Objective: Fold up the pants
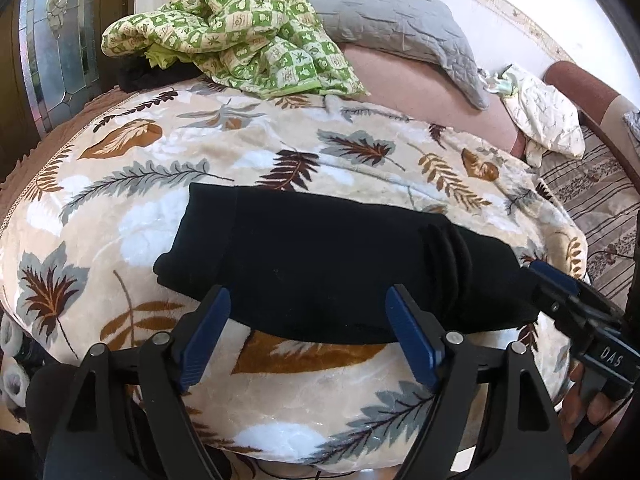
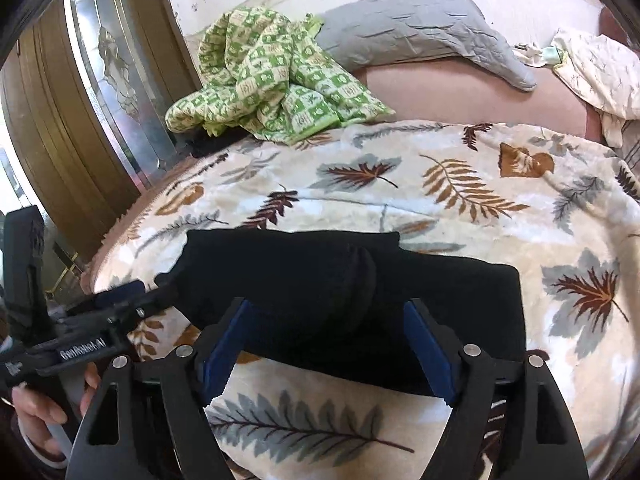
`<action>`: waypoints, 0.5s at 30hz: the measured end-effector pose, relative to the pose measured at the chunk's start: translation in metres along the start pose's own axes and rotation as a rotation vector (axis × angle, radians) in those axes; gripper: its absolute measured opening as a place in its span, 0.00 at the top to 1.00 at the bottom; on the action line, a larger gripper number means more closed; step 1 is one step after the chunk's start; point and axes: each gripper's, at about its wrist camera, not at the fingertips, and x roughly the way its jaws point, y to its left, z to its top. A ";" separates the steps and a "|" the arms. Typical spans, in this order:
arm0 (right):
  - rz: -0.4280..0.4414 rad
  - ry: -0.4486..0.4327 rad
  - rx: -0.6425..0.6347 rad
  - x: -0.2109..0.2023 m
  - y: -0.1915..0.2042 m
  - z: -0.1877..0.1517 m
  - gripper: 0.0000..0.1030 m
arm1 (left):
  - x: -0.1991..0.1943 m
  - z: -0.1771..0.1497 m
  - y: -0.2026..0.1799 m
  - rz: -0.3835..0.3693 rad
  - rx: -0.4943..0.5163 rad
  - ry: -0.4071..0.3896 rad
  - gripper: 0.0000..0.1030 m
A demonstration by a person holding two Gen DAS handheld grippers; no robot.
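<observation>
Fingers (image 1: 208, 332) of the left gripper (image 1: 308, 336) and of the right gripper (image 2: 330, 344) stand spread and released, grasping nothing. Black pants (image 1: 320, 264) (folded into a compact bundle) lie on the leaf-print blanket (image 1: 280, 152), just ahead of both.

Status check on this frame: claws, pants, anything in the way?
Left claw open, right claw open, neither pinching cloth. Black pants folded in a compact bundle on the leaf-print blanket. Green checked cloth lies farther back, not obstructing.
</observation>
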 end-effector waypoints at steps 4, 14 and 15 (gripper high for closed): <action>0.028 -0.016 0.018 0.007 -0.002 0.000 0.23 | 0.004 -0.001 0.006 0.012 -0.027 0.001 0.22; 0.122 0.051 -0.023 0.049 0.013 0.009 0.23 | 0.011 -0.013 0.049 -0.037 -0.223 0.021 0.19; 0.135 0.060 -0.041 0.053 0.017 0.010 0.23 | 0.011 -0.016 0.055 -0.024 -0.242 0.018 0.19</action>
